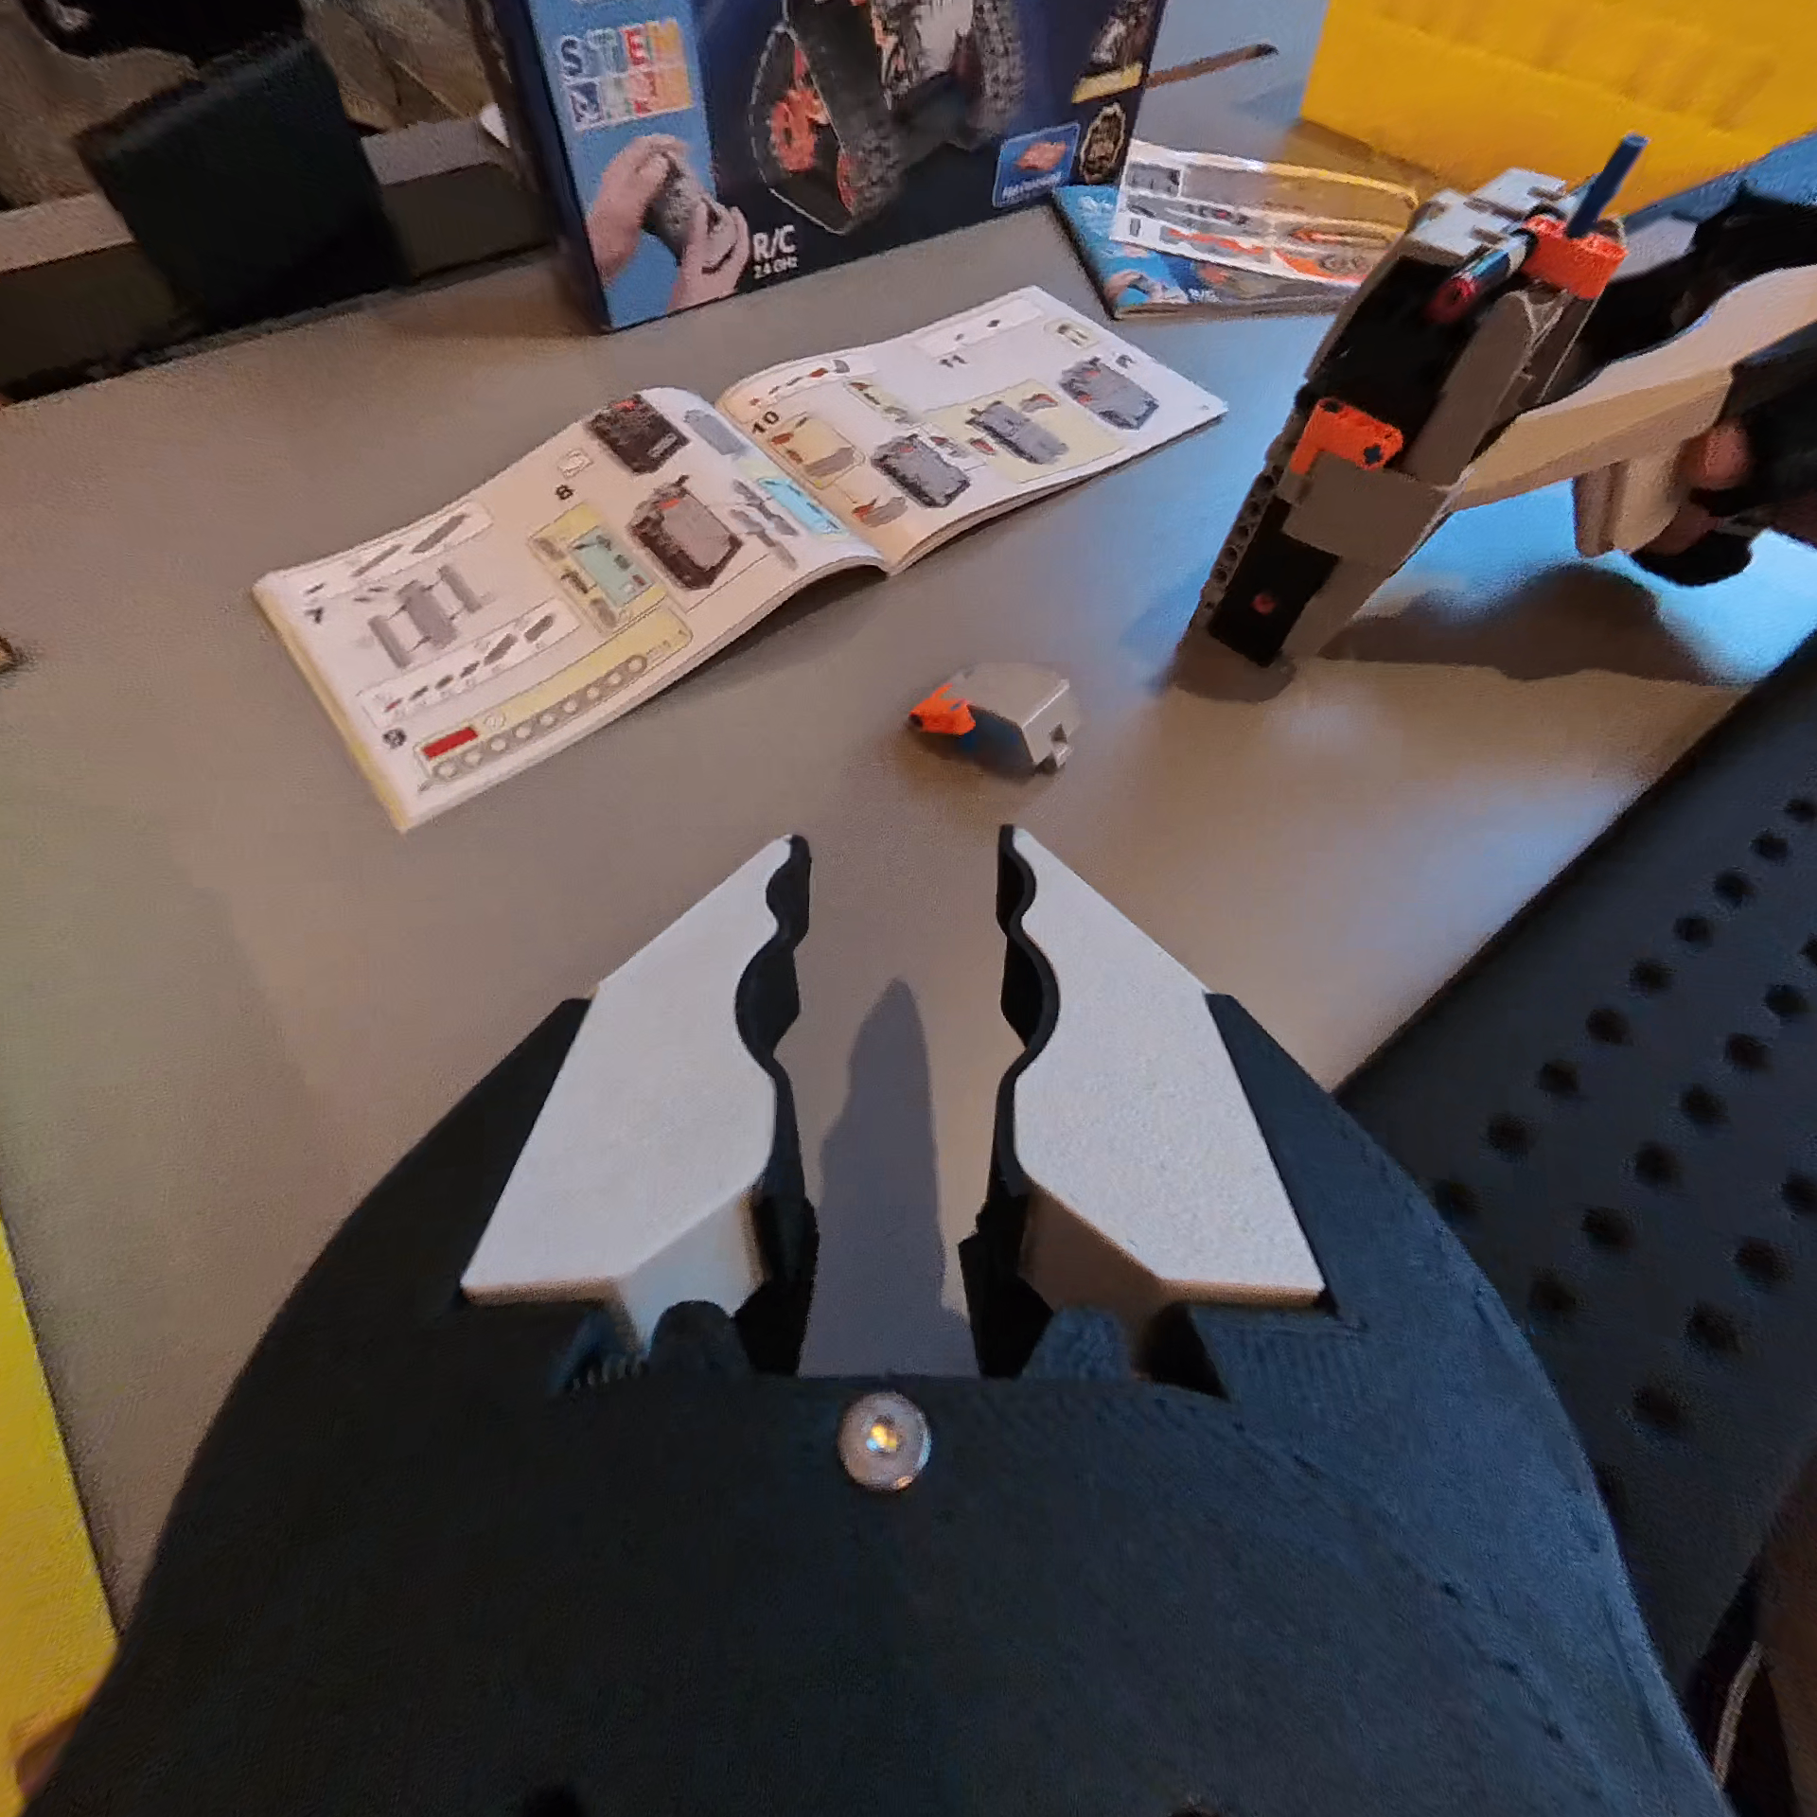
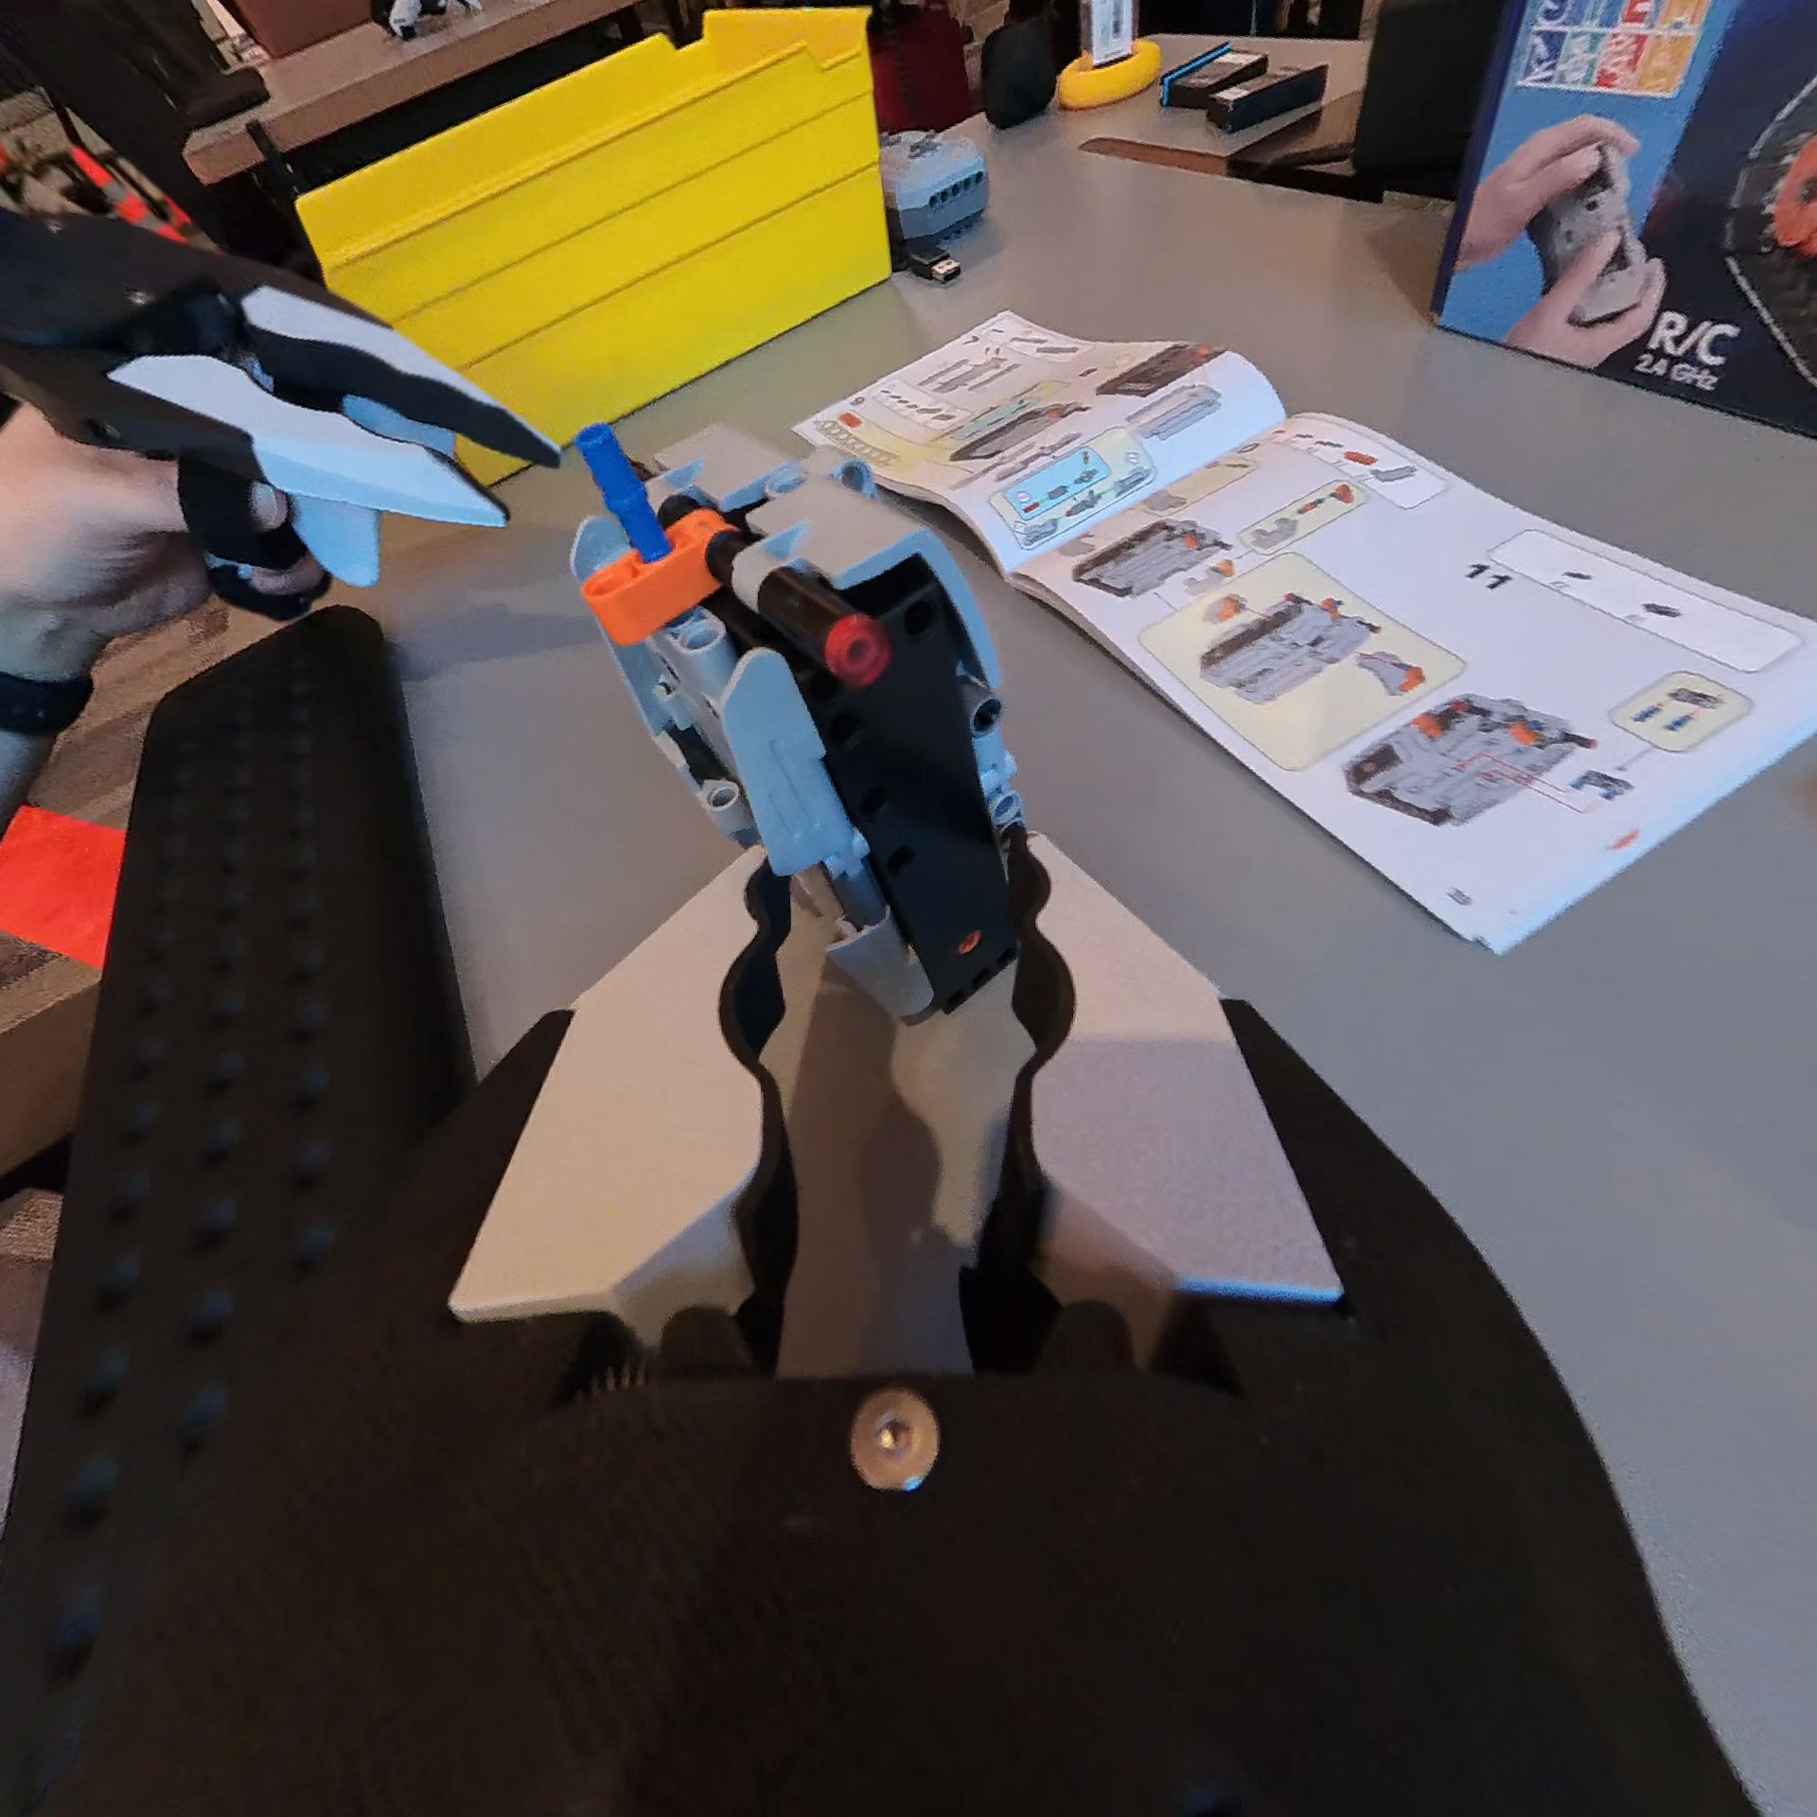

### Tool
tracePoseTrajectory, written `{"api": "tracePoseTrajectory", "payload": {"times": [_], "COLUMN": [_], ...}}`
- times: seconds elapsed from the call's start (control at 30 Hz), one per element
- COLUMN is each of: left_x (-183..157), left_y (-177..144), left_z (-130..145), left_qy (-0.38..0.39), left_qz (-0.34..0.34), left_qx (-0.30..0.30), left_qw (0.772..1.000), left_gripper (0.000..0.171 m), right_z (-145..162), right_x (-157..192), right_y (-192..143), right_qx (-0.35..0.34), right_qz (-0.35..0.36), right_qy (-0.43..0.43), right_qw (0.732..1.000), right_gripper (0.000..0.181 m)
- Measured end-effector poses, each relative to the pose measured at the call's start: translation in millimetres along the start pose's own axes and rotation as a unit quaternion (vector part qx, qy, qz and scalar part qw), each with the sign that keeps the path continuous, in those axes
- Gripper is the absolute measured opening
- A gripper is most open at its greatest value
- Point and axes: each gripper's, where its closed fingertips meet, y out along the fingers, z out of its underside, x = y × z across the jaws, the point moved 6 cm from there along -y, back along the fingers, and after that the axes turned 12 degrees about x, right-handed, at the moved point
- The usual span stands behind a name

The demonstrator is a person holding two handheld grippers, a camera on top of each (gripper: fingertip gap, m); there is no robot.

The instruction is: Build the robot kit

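Note:
My left gripper (image 1: 903, 842) is open and empty, a little above the grey table (image 1: 246, 983). A small grey part with an orange end (image 1: 998, 713) lies on the table just ahead of its tips. My right gripper (image 2: 890, 865) is shut on the lower end of a grey-and-black brick model (image 2: 836, 737) with an orange beam, a blue pin and a red pin end. In the left wrist view the model (image 1: 1377, 393) stands tilted with its bottom on the table, with the right gripper (image 1: 1416, 442) around it. The left gripper (image 2: 529, 485) shows upper left of the model, apart from it.
An open instruction booklet (image 1: 688, 551) lies mid-table and a printed toy box (image 1: 836, 128) stands behind it. A second leaflet (image 1: 1259, 226) lies far right. A yellow bin (image 2: 610, 226) stands behind the model. A black perforated board (image 1: 1622, 1082) borders the right. My right fingertips sit around 20 cm from my left ones.

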Motion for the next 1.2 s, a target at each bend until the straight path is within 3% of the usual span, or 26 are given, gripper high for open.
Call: {"api": "tracePoseTrajectory", "payload": {"times": [0.1, 0.3, 0.43, 0.53, 0.67, 0.83, 1.2], "left_x": [-6, -21, -22, -21, -22, -21, -18], "left_y": [2, 46, 78, 91, 96, 92, 101], "left_z": [3, -29, -47, -47, -41, -36, -28], "left_qy": [0.02, 0.171, 0.176, 0.214, 0.203, 0.188, 0.16], "left_qz": [0.031, 0.07, 0.113, 0.109, 0.149, 0.139, 0.121], "left_qx": [-0.001, 0.058, 0.089, 0.126, 0.173, 0.147, 0.15], "left_qw": [0.999, 0.981, 0.974, 0.962, 0.952, 0.961, 0.968], "left_gripper": [0.041, 0.053, 0.055, 0.07, 0.067, 0.06, 0.055], "right_z": [-5, 0, 5, 7, 7, 9, 11], "right_x": [5, 9, 10, 8, 4, 4, 7], "right_y": [9, 11, 2, -5, -6, -6, -6], "right_qx": [0.004, 0.005, -0.004, -0.016, -0.02, -0.012, 0.002], "right_qz": [0.006, 0.001, 0.009, 0.017, 0.006, 0.012, 0.021], "right_qy": [-0.006, -0.004, -0.017, -0.019, -0.005, -0.009, -0.028], "right_qw": [1.0, 1.0, 1.0, 1.0, 1.0, 1.0, 0.999], "right_gripper": [0.044, 0.046, 0.047, 0.047, 0.048, 0.048, 0.048]}}
